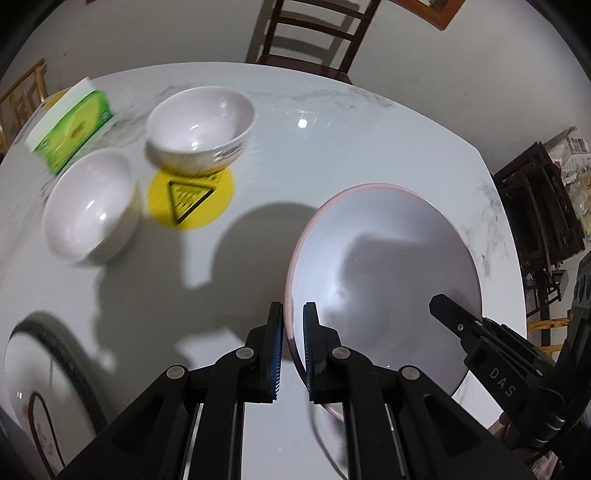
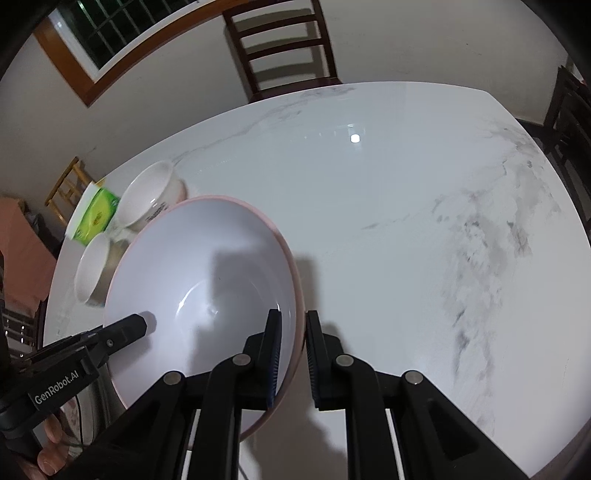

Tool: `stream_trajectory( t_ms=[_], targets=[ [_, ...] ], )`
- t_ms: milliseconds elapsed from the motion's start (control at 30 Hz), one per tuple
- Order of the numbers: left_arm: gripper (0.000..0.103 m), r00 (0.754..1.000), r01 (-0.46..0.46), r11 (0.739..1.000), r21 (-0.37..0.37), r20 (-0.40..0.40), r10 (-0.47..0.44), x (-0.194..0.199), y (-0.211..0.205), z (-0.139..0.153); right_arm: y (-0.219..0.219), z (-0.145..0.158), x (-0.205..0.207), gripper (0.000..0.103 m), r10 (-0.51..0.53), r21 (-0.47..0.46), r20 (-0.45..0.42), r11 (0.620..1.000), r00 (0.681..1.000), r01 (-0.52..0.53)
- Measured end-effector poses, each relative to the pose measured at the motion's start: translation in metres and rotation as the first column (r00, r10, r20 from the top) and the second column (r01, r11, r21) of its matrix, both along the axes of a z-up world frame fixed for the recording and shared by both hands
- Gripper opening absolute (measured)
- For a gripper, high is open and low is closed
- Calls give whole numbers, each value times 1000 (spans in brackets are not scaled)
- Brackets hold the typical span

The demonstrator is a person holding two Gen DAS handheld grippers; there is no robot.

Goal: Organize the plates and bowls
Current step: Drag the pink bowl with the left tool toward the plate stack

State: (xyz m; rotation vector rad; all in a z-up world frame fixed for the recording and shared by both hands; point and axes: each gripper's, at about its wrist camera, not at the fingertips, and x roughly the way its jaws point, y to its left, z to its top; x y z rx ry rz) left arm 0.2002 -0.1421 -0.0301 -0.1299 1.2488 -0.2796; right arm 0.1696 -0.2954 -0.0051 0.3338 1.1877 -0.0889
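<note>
I am looking over a white marble table, the biggest thing in both views. The right wrist view is giving me its broad bare stretch from 12 to 4 o'clock; the left wrist view is not showing that side.

The large pink-rimmed bowl is hanging between my two tools, tilted and off the tabletop, casting a round shadow at 9 o'clock of it in the left view. The left gripper is pinching its near rim, pads closed tight on the wall with one inside and one outside. The right gripper is doing the same on the opposite rim, nearly shut on the wall.

Only the left view is showing a dark-rimmed plate at 8 o'clock and a yellow warning sticker under the far small bowl. The near small bowl is sitting just beside it at 10 o'clock, apart from the large one. Both views are catching the green box behind them.

Only the right view is showing a window at 11 o'clock and a person's fingertips at 7 o'clock.
</note>
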Motion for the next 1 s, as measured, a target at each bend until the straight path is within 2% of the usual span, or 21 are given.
stream_trajectory(
  t_ms=[300,600,1000],
  targets=[
    [8,999,-50,999,6,-12,50,-47,46,7,42,9,-32,13,63,2,-1,998,998,-63],
    [8,997,-78,997,15,-23,79,-86,78,4,74,6,-63,14,95,15,-19,995,995,-95],
    [8,994,-102,994,26,-47,103,-109,98,-14,100,-9,-83,14,125,3,-60,992,990,-125]
  ],
)
